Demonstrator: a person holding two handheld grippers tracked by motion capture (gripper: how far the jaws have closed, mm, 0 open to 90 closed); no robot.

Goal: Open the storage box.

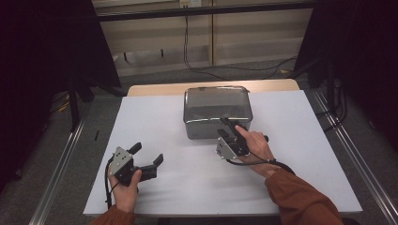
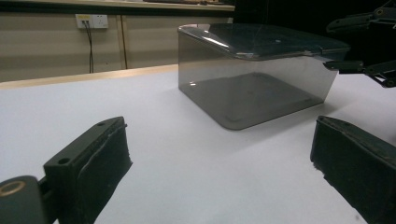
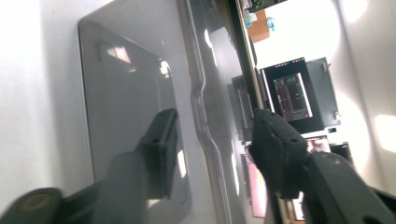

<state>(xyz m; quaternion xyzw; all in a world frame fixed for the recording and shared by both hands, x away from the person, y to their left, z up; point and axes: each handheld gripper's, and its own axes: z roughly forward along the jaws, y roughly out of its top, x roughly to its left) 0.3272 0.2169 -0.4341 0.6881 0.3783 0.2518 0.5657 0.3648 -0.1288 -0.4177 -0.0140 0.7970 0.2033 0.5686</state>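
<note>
A smoky see-through plastic box (image 1: 217, 110) with a lid stands on the white table (image 1: 155, 117), toward the far middle. My right gripper (image 1: 228, 127) is at the box's near right corner. In the right gripper view its jaws straddle the lid's rim (image 3: 205, 121): one jaw shows through the plastic, the other stands outside, and gaps remain on both sides. The left gripper view shows this right gripper (image 2: 352, 44) with one jaw above the lid and one below the rim. My left gripper (image 1: 148, 153) rests near the table's front left, open and empty, pointing at the box (image 2: 252, 88).
A wooden strip (image 1: 155, 88) runs along the table's far edge. Metal rails (image 1: 63, 154) flank the table on both sides, and black cables (image 1: 220, 68) lie on the floor beyond. The white surface between my left gripper and the box is bare.
</note>
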